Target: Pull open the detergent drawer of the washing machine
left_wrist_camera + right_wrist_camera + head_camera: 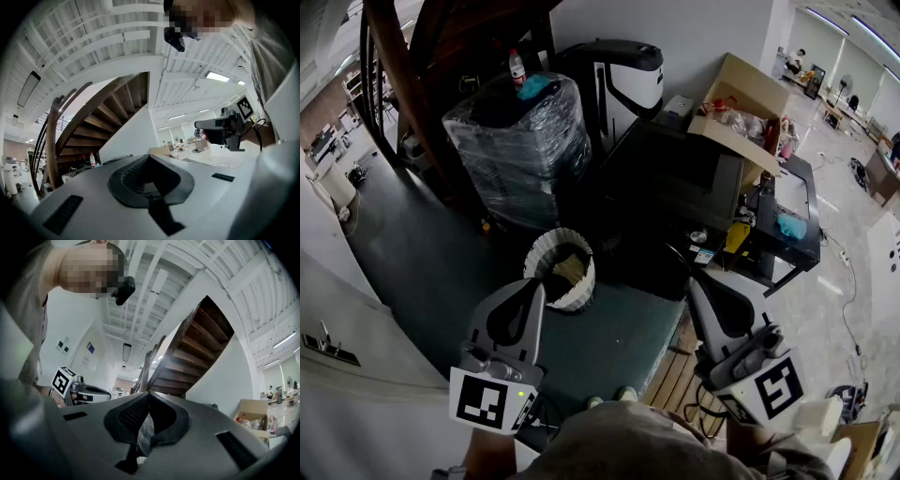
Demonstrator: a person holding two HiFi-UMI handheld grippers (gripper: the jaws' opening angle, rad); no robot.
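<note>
Neither a washing machine nor a detergent drawer can be made out for certain. A white body (337, 375) with a small fitting fills the lower left of the head view, and I cannot tell what it is. My left gripper (532, 284) is held low at the left, its jaws shut and empty, pointing level into the room. Its tips (149, 155) meet in the left gripper view. My right gripper (694, 279) is at the lower right, tilted slightly upward, jaws (148, 393) shut with nothing held. Each gripper view shows the other gripper (225, 129) (84, 392) beside it.
A white ribbed basket (562, 267) stands on the dark floor just ahead of the grippers. Behind it are a plastic-wrapped stack (520, 141) with a bottle (517, 66) on top, a black-and-white machine (623, 80), a dark desk (675, 187), an open cardboard box (741, 103) and a wooden staircase (441, 37).
</note>
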